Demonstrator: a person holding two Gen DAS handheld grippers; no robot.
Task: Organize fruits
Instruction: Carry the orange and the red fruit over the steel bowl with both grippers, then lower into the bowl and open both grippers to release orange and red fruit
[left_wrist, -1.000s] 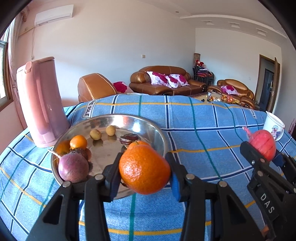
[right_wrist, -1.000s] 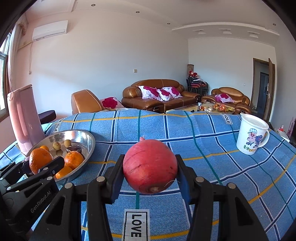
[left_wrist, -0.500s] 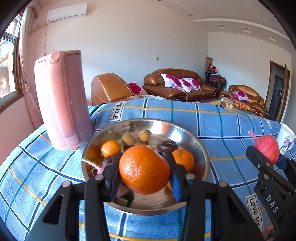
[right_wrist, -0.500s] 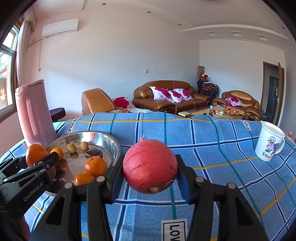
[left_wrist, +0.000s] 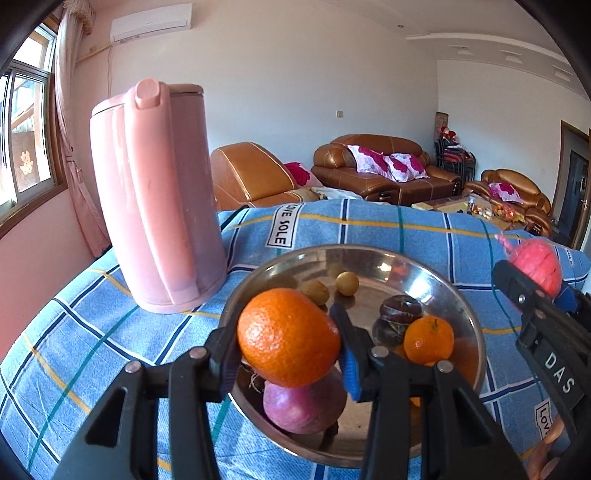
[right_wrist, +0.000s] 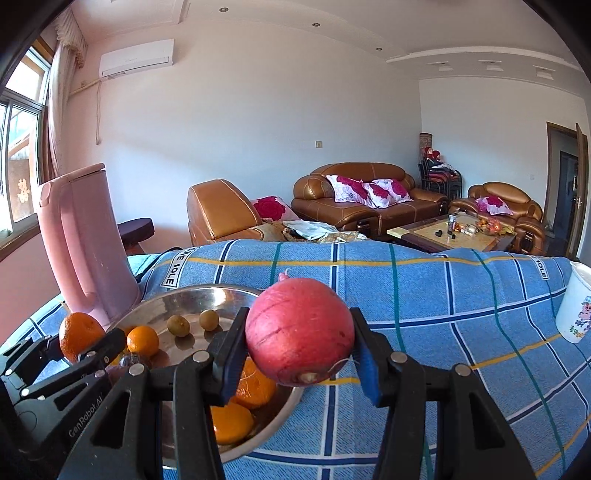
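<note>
Left gripper (left_wrist: 288, 339) clamped on orange (left_wrist: 288, 336) over bowl (left_wrist: 469, 325); right gripper (right_wrist: 299, 347) clamped on pomegranate (right_wrist: 299, 332).

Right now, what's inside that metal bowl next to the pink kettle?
The metal bowl holds two small greenish-brown fruits, a dark fruit, a small orange and a purple fruit. The held orange hides whatever lies behind it.

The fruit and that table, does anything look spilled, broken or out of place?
Nothing stands out. The metal bowl sits level on the blue checked cloth, the fruit inside looks whole, and the pink kettle stands upright beside it. The left claw grips an orange, the right claw a pomegranate.
</note>
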